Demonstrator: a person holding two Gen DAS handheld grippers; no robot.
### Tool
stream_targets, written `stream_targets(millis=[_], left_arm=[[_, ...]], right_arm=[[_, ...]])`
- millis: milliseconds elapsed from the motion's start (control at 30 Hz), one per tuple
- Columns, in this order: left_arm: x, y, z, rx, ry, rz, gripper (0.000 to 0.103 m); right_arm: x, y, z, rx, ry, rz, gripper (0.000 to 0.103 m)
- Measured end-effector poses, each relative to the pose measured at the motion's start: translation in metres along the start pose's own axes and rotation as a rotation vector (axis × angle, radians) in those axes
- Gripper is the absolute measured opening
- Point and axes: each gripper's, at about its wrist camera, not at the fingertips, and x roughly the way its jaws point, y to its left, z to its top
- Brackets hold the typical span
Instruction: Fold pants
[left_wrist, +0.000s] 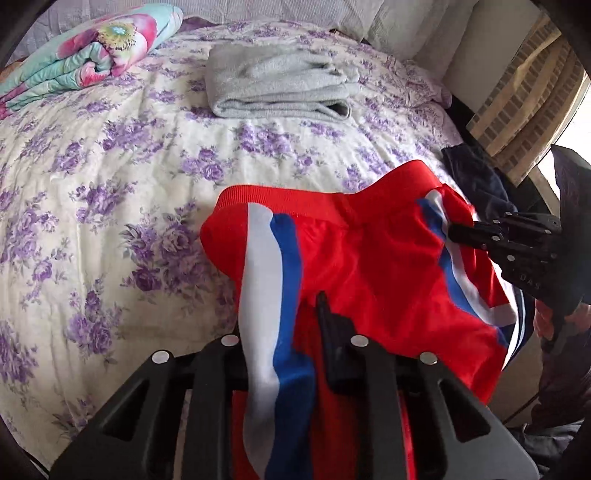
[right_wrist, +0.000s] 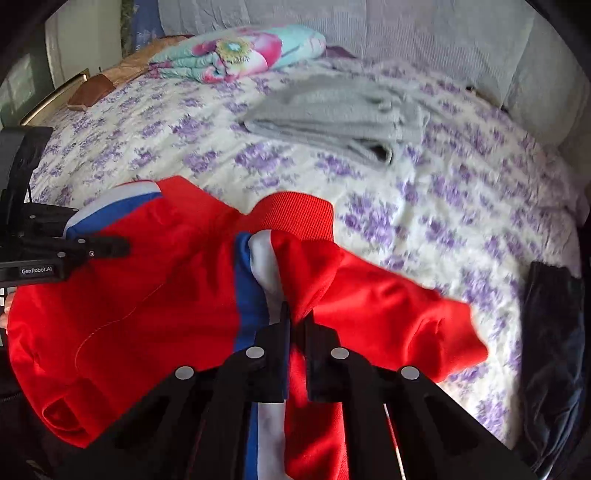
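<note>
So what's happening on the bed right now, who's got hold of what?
Both handheld grippers are pinching the red pants near the waistband: the left gripper at one striped side, the right gripper at the other. The pants are held spread between them, above the floral bedspread, not yet folded. A folded grey garment lies farther back, and a dark garment sits at the bed's edge.

hidden and cut off

the red pants (left_wrist: 369, 266) are covering the left gripper (left_wrist: 288, 332)'s left finger; their legs are running off the bottom edge; the dark garment (right_wrist: 550, 332), perhaps clothing, is blurring.
</note>
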Motion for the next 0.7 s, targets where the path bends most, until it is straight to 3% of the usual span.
stream_targets(millis=[100,233,333,400,433,467,500,533,600,700], left_arm=[[-0.026,0.002,0.001,-0.009,-0.118,0.037,0.018],[-0.094,0.022,-0.003,-0.084,-0.330,0.135,0.018],[-0.165,0.051,-0.014,-0.186,-0.499,0.250,0.018],[-0.204,0.072,-0.026,-0.270,-0.573,0.352,0.020],[-0.218,0.085,-0.033,-0.318,-0.586,0.402,0.026],[-0.227,0.098,-0.038,-0.368,-0.582,0.458,0.031],[-0.232,0.114,-0.046,-0.430,-0.560,0.526,0.059],[-0.233,0.131,-0.056,-0.486,-0.532,0.588,0.081],[-0.234,0.162,-0.079,-0.569,-0.479,0.670,0.083],[-0.231,0.197,-0.105,-0.640,-0.410,0.700,0.083]], right_arm=[[-0.024,0.015,0.022,-0.091,-0.103,-0.055,0.006],[-0.038,0.039,0.089,-0.175,-0.191,-0.019,0.006],[-0.054,0.090,0.164,-0.282,-0.330,0.071,0.006],[-0.064,0.132,0.217,-0.324,-0.434,0.196,0.007],[-0.065,0.151,0.241,-0.334,-0.486,0.257,0.015],[-0.061,0.172,0.261,-0.343,-0.538,0.277,0.056],[-0.049,0.190,0.276,-0.336,-0.558,0.213,0.083],[-0.034,0.203,0.286,-0.313,-0.550,0.130,0.099],[-0.010,0.210,0.292,-0.307,-0.472,0.138,0.095],[0.001,0.178,0.268,-0.287,-0.445,0.080,0.095]])
